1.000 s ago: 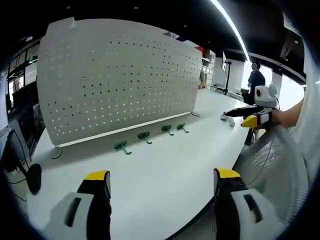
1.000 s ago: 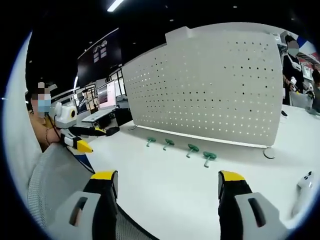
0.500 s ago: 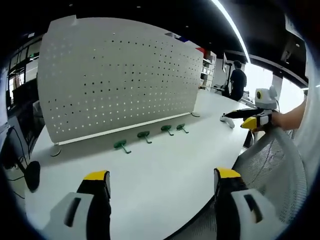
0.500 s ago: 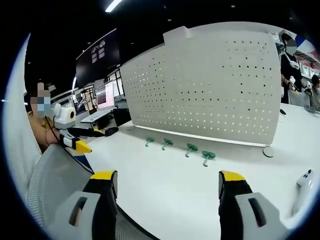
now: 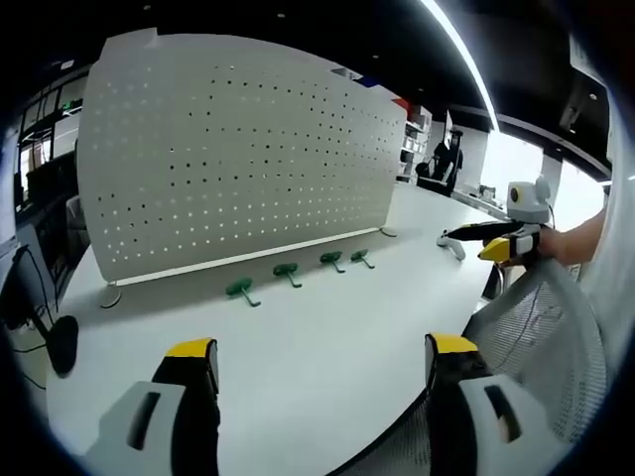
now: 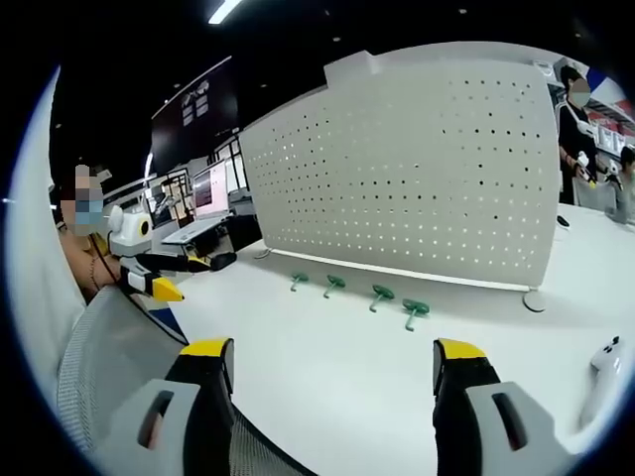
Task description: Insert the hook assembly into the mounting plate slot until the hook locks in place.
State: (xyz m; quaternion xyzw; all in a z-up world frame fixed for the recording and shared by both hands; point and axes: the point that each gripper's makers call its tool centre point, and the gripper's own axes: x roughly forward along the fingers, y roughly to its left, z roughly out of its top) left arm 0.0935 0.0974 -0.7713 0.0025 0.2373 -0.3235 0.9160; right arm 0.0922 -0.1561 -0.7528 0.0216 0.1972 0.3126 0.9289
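Office interior. A long white desk [image 5: 327, 327] runs ahead of the tongs; a grey mesh chair back [image 5: 551, 337] stands beside them at its near edge. Overhead, a dark ceiling carries a linear light strip [image 5: 461, 50]. Bright windows [image 5: 571, 188] lie far off; monitors [image 6: 203, 188] stand on distant desks.

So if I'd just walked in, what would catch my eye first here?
Probably the big white pegboard standing upright on the white table, dotted with rows of small holes. Next, the four green hooks lying in a row on the table just in front of it. Both the left gripper and the right gripper are open, well back from the hooks.
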